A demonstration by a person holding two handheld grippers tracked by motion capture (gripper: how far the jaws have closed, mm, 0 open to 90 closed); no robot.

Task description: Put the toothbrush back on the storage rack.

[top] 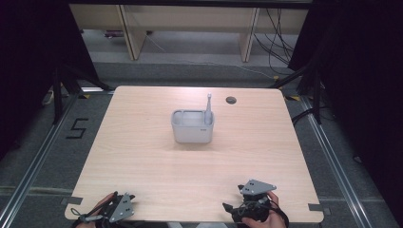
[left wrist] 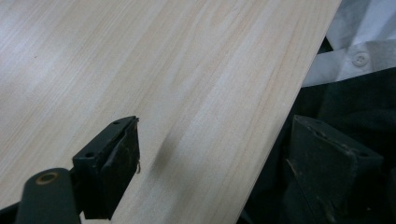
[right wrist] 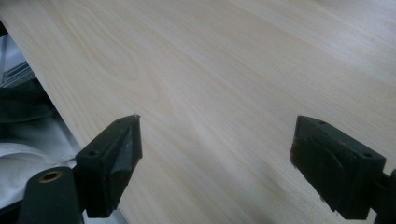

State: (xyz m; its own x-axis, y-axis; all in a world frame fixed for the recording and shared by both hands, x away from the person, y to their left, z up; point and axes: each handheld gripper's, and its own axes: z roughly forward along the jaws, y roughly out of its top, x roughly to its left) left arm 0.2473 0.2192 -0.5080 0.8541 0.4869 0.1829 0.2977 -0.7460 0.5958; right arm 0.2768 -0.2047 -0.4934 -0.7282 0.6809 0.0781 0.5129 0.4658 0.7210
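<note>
A grey rectangular holder [top: 192,126] stands near the middle of the wooden table [top: 142,156]. A grey toothbrush-like tool [top: 208,110] stands upright in its right end. My left gripper [top: 124,205] rests at the table's front left edge, held by a hand. In the left gripper view its jaws stand wide apart with nothing between them [left wrist: 215,161]; one jaw hangs past the table edge. My right gripper [top: 237,209] sits at the front right edge, held by a hand. Its jaws are open over bare wood [right wrist: 215,161]. Both grippers are far from the holder.
A round cable hole [top: 231,99] lies at the table's back right. Dark curtains flank both sides. Wooden furniture legs [top: 130,33] and loose cables [top: 278,42] lie on the floor behind. White and dark clothing [left wrist: 359,56] shows past the table's front edge.
</note>
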